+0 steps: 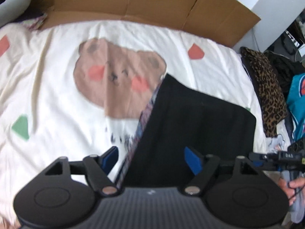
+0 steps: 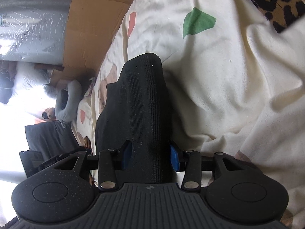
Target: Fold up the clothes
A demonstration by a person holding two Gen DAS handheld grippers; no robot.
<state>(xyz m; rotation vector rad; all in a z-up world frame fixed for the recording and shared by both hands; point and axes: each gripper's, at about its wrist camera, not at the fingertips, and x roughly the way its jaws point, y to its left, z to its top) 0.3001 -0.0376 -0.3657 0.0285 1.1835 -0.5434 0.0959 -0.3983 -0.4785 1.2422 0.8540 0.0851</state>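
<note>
A black garment (image 1: 190, 118) with a patterned band along its left edge lies on the white bear-print bed cover (image 1: 57, 87). My left gripper (image 1: 151, 160) is open, with the garment's near edge lying between its blue pads (image 1: 192, 160), apart from both. In the right wrist view the same black ribbed garment (image 2: 143, 103) runs up between the blue pads (image 2: 175, 159) of my right gripper (image 2: 150, 157), which presses it from both sides. The right gripper also shows at the right edge of the left wrist view (image 1: 276, 158).
A flattened cardboard sheet (image 1: 133, 2) lies along the far edge of the bed. A leopard-print item (image 1: 266, 87) and a teal garment (image 1: 297, 103) lie at the right. A grey neck pillow (image 2: 68, 101) sits at the bed's far corner.
</note>
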